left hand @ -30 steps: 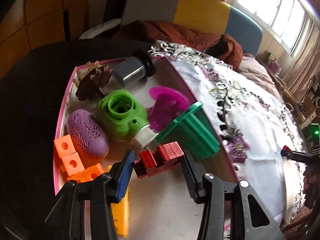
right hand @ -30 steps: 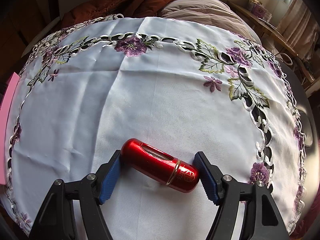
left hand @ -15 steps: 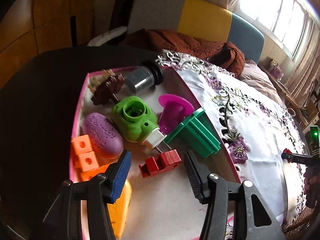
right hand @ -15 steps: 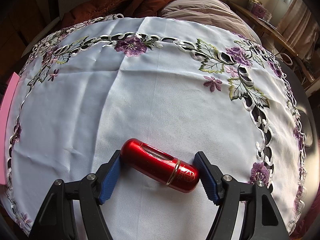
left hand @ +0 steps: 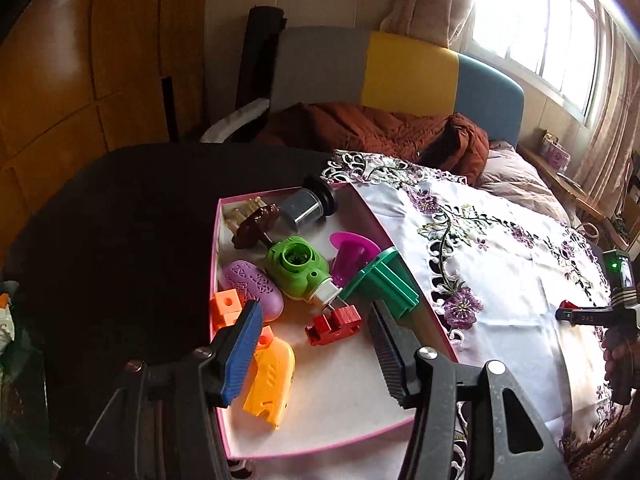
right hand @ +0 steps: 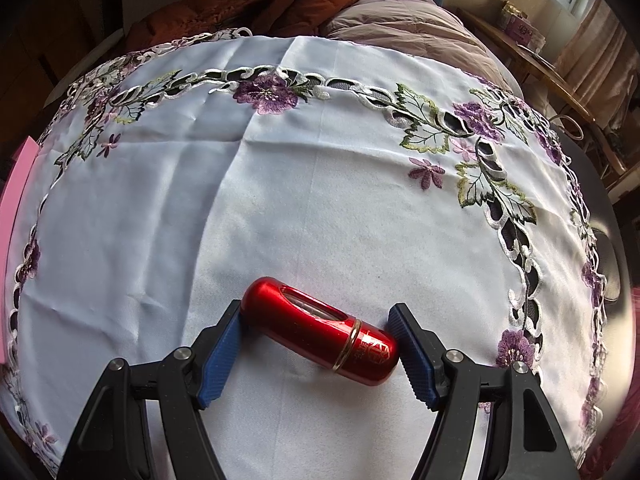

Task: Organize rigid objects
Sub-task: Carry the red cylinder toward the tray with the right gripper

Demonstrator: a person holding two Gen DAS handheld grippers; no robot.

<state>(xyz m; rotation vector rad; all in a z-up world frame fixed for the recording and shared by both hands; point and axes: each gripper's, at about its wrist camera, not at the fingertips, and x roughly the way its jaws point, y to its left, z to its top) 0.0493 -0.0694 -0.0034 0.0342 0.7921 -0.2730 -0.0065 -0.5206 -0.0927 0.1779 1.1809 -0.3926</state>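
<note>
Red capsule [right hand: 320, 330] lying slantwise between spread right fingers [right hand: 218, 354], touching the left one only, left gripper [left hand: 316, 348] spread, empty

Window [left hand: 568, 36] glare, dim left, possibly blurred edges

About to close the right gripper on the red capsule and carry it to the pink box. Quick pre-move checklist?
1. Red capsule between the right gripper fingers: ok, it lies on the tablecloth, slanted across the gap.
2. Grip made: not ok, the left pad touches one end, a gap shows at the other.
3. Left gripper empty: ok, open, nothing between its fingers.
4. Red block released: ok, it lies on the floor of the pink box.
5. Free floor in the box for the capsule: ok, the near part is bare.
6. Path from capsule to box clear: cannot tell.
</note>
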